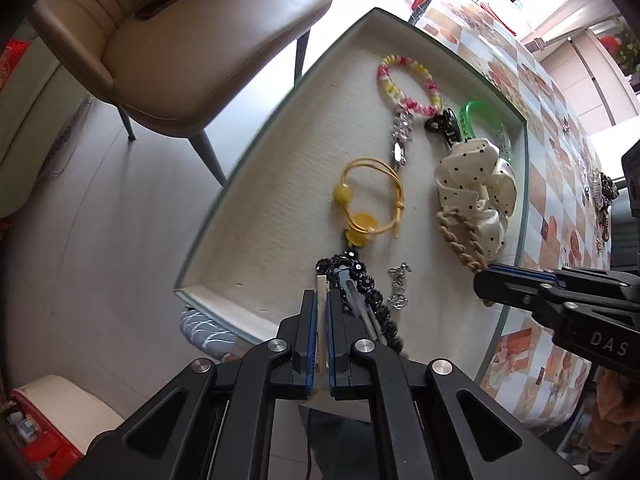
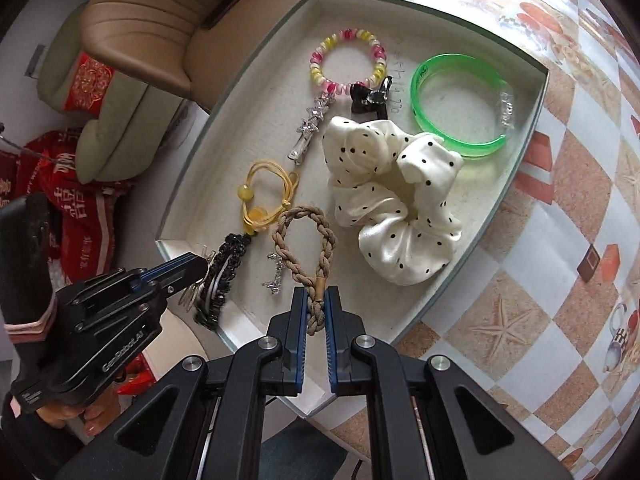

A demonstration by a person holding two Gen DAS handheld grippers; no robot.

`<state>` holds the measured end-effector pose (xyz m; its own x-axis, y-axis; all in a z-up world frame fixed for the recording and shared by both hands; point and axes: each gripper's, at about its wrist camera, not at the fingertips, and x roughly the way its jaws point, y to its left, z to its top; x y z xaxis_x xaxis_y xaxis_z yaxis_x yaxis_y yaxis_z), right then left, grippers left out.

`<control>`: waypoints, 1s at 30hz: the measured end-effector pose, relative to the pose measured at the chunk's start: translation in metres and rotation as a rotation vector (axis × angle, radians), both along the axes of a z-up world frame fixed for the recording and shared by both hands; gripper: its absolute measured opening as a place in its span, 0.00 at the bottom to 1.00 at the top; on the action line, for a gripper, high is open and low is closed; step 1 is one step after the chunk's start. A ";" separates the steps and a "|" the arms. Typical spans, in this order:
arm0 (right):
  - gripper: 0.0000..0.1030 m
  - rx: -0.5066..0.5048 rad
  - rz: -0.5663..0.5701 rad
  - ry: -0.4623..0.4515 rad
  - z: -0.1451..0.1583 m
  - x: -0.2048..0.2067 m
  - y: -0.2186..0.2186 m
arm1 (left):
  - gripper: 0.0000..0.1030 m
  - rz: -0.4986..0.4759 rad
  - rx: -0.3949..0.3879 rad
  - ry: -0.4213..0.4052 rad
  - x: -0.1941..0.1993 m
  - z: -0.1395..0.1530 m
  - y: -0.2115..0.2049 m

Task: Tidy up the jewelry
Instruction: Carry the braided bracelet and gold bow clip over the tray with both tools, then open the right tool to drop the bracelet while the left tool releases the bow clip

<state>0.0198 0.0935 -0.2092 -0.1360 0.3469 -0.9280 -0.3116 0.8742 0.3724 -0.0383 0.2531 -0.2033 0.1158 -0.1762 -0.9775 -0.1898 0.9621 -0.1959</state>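
Observation:
A cream tray [image 1: 276, 200] [image 2: 224, 160] on the table holds the jewelry. My left gripper [image 1: 322, 296] [image 2: 196, 264] is shut on a black beaded hair clip [image 1: 360, 276] [image 2: 226, 256] at the tray's near edge. My right gripper [image 2: 316, 300] [image 1: 480, 280] is shut on the end of a braided brown hair tie [image 2: 320, 224] [image 1: 460, 240], whose loop lies on the tray floor beside a polka-dot scrunchie [image 2: 392, 208] [image 1: 472, 188]. A yellow cord tie [image 1: 352, 200] [image 2: 256, 216] and a small silver charm [image 1: 398, 284] [image 2: 276, 276] lie between the two grippers.
Further back in the tray are a pink-and-yellow bead bracelet [image 2: 314, 65], a green bangle [image 2: 456, 144], a silver star clip [image 2: 312, 128] and a black bow clip [image 2: 368, 98]. A beige chair [image 1: 180, 60] stands left of the table. More jewelry [image 1: 600, 200] lies on the checked tablecloth [image 2: 540, 280].

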 end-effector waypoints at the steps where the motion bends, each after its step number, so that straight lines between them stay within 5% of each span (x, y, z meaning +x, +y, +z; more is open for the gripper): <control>1: 0.09 -0.008 -0.001 0.000 -0.002 0.001 0.000 | 0.07 -0.002 -0.003 0.003 0.001 -0.002 -0.003; 20: 0.09 -0.108 -0.008 0.018 -0.025 0.007 -0.005 | 0.07 0.039 0.158 0.009 0.008 -0.009 -0.004; 30: 0.09 -0.143 0.016 0.023 -0.033 -0.002 0.009 | 0.07 0.023 0.170 0.020 0.009 -0.007 -0.013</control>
